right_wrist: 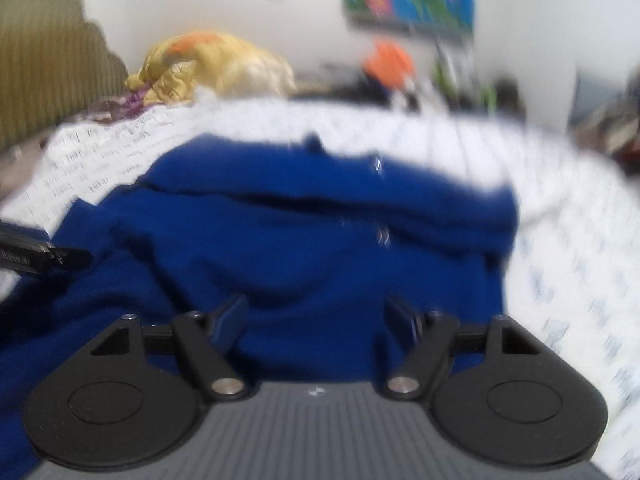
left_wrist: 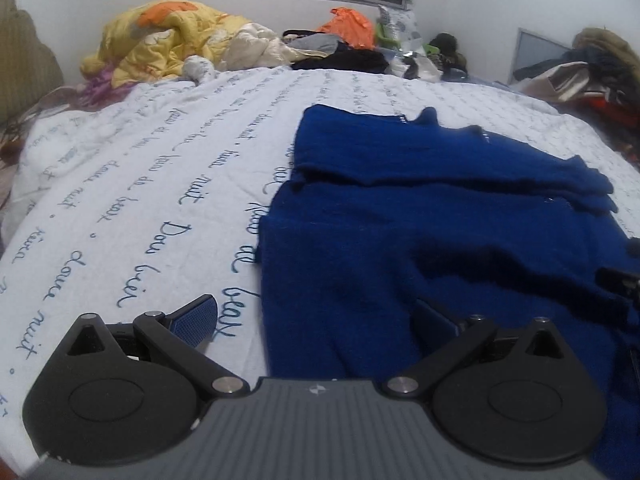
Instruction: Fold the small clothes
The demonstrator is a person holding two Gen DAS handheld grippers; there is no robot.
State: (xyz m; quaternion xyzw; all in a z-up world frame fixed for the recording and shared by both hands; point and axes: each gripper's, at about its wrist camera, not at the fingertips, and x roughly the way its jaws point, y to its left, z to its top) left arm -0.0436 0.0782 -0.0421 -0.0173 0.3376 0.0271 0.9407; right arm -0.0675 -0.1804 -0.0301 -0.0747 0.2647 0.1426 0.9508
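A dark blue knit sweater (left_wrist: 420, 216) lies on the white bedsheet (left_wrist: 140, 168), its sleeves folded across the body. My left gripper (left_wrist: 316, 320) is open at the sweater's near left edge, left finger over the sheet, right finger (left_wrist: 436, 316) over the blue fabric. In the blurred right wrist view the sweater (right_wrist: 300, 232) fills the middle. My right gripper (right_wrist: 316, 320) is open and empty just above the sweater's near hem. The left gripper's tip (right_wrist: 44, 258) shows at the left edge there, and the right gripper's tip (left_wrist: 620, 280) at the right edge of the left wrist view.
A yellow and orange quilt (left_wrist: 168, 44) is heaped at the bed's far left. Orange, black and grey clothes (left_wrist: 344, 44) pile along the far wall. More clothes (left_wrist: 592, 72) are stacked at the far right. A striped headboard (right_wrist: 44, 56) stands left.
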